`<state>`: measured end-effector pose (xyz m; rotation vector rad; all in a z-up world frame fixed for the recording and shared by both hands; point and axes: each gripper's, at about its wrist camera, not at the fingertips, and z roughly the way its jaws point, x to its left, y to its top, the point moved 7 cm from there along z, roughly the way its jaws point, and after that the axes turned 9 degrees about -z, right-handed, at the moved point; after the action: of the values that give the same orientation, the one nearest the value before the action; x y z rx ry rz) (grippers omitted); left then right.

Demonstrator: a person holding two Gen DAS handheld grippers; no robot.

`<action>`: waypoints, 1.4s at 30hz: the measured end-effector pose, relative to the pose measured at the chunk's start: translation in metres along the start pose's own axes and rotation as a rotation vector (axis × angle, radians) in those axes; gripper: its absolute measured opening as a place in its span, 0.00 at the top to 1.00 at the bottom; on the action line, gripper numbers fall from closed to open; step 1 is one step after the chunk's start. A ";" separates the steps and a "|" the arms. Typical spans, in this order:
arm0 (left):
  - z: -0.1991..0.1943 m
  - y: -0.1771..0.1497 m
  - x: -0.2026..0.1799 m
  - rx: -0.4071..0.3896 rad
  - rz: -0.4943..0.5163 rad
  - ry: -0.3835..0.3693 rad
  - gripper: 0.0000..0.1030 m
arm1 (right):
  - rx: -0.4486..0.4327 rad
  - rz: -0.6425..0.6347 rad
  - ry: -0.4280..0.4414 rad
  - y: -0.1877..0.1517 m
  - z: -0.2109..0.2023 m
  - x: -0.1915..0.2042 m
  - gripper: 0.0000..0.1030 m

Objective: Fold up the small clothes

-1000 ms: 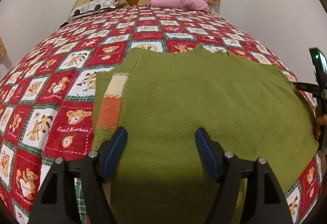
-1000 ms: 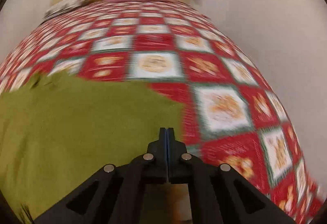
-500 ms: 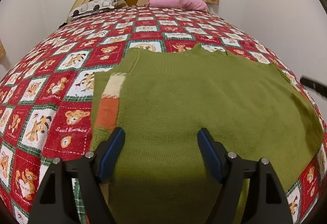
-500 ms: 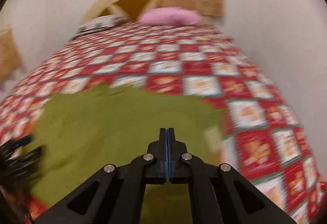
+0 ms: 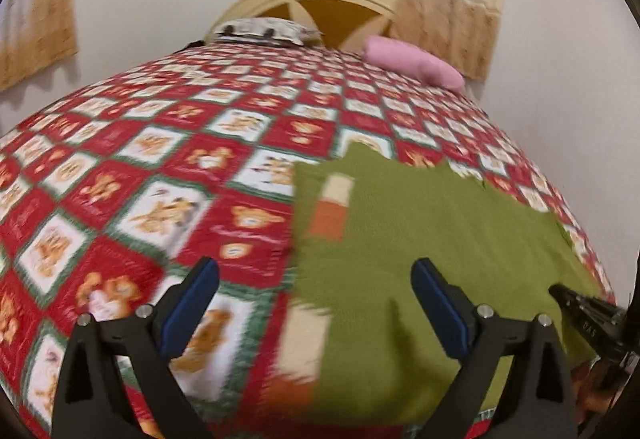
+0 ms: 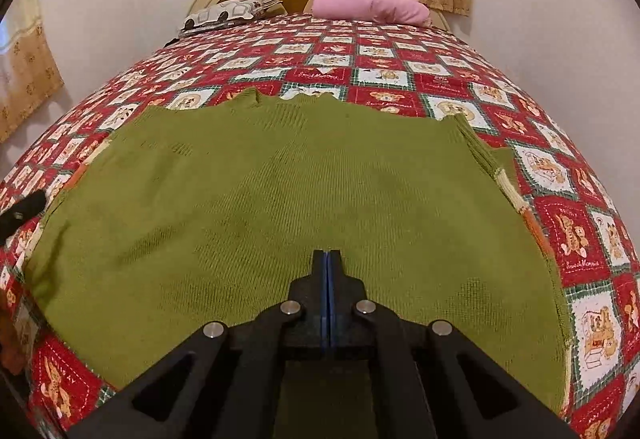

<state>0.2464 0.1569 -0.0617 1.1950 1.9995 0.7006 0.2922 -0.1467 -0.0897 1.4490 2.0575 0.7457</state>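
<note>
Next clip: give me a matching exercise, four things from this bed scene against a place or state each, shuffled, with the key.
1. green knitted sweater
2. pink pillow
3. left gripper
4. right gripper

A. jaws shut, nothing between them
B. by the headboard
C. spread flat on the red bear-print bedspread
D. jaws wide open, just been opening, nothing between them

Pairs: 1-C, 2-B, 3-D, 4-A

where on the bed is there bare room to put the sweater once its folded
The widest free patch is the quilt between the green sweater and the two pillows, patterned and pink. A narrower strip runs beside the sweater's right striped sleeve. The near end is crowded: the sweater covers it, with the open left hand-held gripper at its left edge.
</note>
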 end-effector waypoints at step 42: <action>0.034 -0.051 -0.133 0.159 0.242 -0.189 0.86 | -0.035 0.113 0.112 -0.004 -0.004 -0.009 1.00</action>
<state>0.2912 0.0185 -0.0820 1.5563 1.7986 0.5284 0.2890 -0.1567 -0.0890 1.5456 2.0466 0.9232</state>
